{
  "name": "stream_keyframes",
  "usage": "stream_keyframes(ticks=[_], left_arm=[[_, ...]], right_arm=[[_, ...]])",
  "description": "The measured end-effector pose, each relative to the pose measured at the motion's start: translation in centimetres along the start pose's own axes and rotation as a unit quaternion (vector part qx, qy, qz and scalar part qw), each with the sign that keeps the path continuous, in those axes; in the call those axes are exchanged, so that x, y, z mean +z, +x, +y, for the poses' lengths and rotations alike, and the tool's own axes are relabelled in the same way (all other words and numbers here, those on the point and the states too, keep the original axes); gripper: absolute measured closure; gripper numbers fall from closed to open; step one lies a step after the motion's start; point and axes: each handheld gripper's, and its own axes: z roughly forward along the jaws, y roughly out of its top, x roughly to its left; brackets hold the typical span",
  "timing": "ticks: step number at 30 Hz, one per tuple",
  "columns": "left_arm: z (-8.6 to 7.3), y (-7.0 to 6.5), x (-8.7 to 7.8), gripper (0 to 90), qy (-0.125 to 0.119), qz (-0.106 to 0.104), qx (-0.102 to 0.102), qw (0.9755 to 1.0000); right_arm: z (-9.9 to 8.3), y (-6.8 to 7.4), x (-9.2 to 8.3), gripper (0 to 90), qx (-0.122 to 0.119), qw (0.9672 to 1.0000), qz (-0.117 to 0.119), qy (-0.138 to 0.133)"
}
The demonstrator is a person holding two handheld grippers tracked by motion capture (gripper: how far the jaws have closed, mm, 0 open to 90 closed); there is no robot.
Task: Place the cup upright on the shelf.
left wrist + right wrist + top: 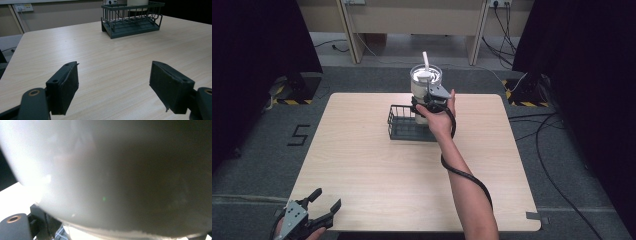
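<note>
Gripping a tall, smooth white tumbler (419,90) with lid and straw, the right gripper (430,102) holds it over a dark wire basket (401,125) near the desk's far edge; its slick, top-heavy body could slip or catch the rim. The left gripper (314,212), jaws apart, idles at the near-left corner.

The person's right forearm (469,200) stretches far across the table, its black two-jaw right gripper (430,103) raised at the far end; the black left gripper (319,205) rests near, jaws spread wide.
</note>
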Motion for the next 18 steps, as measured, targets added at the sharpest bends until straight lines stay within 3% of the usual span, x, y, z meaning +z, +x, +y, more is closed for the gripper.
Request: stream_keyframes(ticks=[18], left_arm=[[0.0,-0.1,0.0,22.5,0.001,-0.004,0.001,1.0000]], right_arm=[[-2.1,0.0,1.3,10.2,-0.004,0.9997,-0.005,0.022]])
